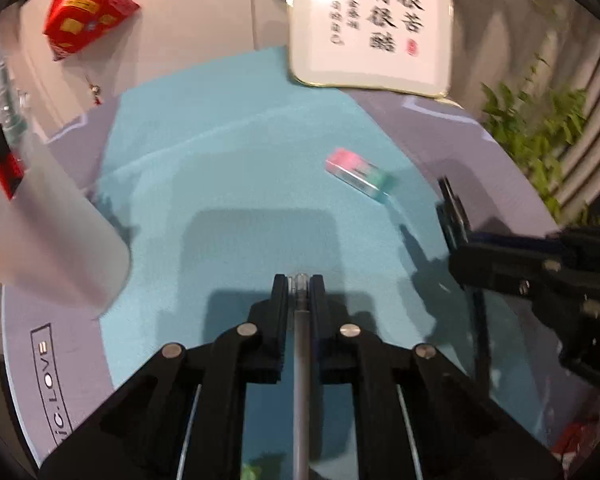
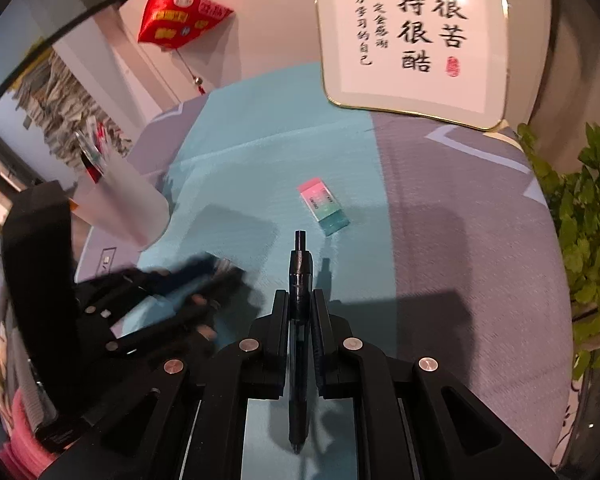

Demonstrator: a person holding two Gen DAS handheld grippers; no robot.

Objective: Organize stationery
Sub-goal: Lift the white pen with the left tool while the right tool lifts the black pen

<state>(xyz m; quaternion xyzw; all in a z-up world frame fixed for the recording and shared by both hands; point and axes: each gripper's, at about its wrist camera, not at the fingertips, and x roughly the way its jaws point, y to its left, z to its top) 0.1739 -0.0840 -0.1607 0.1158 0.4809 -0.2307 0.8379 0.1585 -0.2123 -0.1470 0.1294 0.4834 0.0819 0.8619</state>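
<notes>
My left gripper [image 1: 299, 284] is shut on a slim grey pen [image 1: 301, 340] that runs back between its fingers, above a teal cloth [image 1: 228, 168]. In the right wrist view, my right gripper [image 2: 300, 296] is shut on a black pen [image 2: 300, 264] whose end sticks out past the fingertips. A pink-and-green eraser [image 1: 358, 174] [image 2: 323, 206] lies flat on the cloth, ahead of both grippers. A white pen holder [image 1: 56, 232] [image 2: 120, 204] with a red-and-black marker in it stands at the cloth's left edge. The left gripper [image 2: 220, 272] shows blurred in the right wrist view.
A gold-rimmed calligraphy board [image 1: 368, 24] [image 2: 416, 32] leans at the back. A red paper ornament [image 1: 86, 12] hangs on the wall at the back left. A green plant [image 2: 588, 208] stands off the right side of the grey desk mat [image 2: 460, 220].
</notes>
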